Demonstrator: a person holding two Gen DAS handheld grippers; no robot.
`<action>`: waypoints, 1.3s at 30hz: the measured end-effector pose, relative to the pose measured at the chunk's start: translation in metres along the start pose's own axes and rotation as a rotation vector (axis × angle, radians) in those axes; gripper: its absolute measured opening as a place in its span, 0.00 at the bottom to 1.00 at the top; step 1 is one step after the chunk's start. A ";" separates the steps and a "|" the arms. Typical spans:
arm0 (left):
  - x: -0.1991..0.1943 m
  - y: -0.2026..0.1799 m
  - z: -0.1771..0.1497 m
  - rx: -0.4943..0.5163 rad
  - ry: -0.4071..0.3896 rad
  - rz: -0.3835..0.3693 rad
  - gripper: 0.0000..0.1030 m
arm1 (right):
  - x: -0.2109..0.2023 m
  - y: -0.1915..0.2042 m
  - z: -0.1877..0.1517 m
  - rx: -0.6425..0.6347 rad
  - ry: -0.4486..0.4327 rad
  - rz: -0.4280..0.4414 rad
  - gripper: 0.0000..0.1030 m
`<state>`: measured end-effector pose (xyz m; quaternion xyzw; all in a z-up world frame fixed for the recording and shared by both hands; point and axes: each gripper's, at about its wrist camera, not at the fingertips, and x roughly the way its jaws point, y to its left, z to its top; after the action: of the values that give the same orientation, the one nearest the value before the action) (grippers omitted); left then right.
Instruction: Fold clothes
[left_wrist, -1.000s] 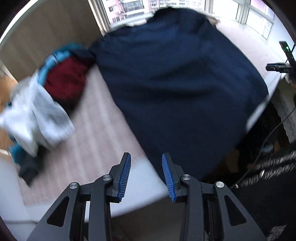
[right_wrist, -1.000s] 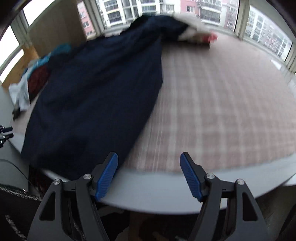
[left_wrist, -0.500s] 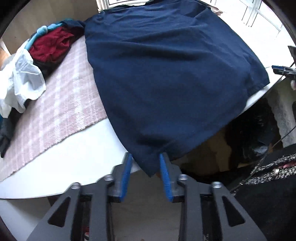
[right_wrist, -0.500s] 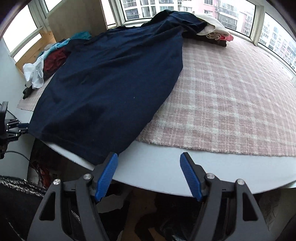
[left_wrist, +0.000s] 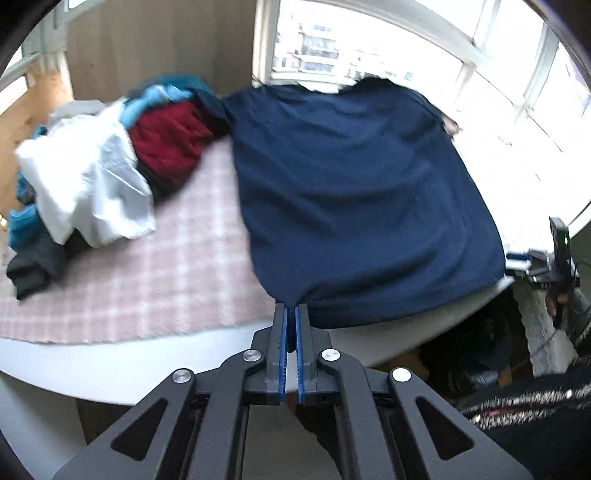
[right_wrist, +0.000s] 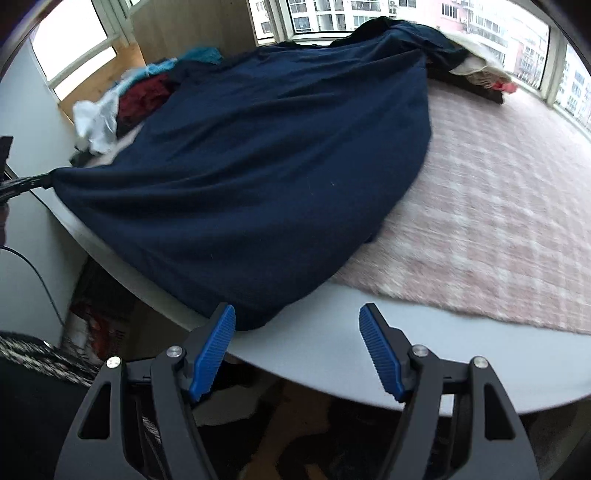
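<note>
A large navy garment (left_wrist: 354, 192) lies spread on the pink plaid cloth (left_wrist: 155, 273) that covers the white table (left_wrist: 122, 362). My left gripper (left_wrist: 291, 314) is shut on the garment's near left hem corner at the table's front edge. In the right wrist view the same garment (right_wrist: 280, 162) fills the left half, its other hem corner hanging just past the table edge. My right gripper (right_wrist: 297, 332) is open and empty, its left fingertip (right_wrist: 218, 332) just beside that corner.
A pile of clothes, white (left_wrist: 88, 181), dark red (left_wrist: 170, 144) and teal, lies at the left of the table. More folded clothes (right_wrist: 476, 70) sit at the far right by the windows. The other hand-held gripper (left_wrist: 546, 266) shows at the right.
My left gripper closed on the navy garment's hem corner and lifted it back over the table edge. My right gripper stayed open and moved closer to the other corner.
</note>
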<state>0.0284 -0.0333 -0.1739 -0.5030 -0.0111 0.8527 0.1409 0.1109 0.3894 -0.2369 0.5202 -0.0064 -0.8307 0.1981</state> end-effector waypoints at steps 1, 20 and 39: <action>-0.003 0.005 0.003 -0.009 -0.011 0.000 0.03 | 0.004 0.000 0.004 0.009 0.007 0.004 0.67; 0.047 0.081 0.085 -0.026 -0.003 0.074 0.03 | -0.001 -0.024 0.149 0.166 -0.108 -0.006 0.43; 0.067 0.087 0.090 0.030 0.051 0.006 0.03 | 0.052 0.056 0.135 -0.039 0.113 -0.127 0.48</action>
<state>-0.0996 -0.0893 -0.2003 -0.5226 0.0070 0.8399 0.1463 -0.0079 0.2938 -0.2079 0.5618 0.0542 -0.8108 0.1551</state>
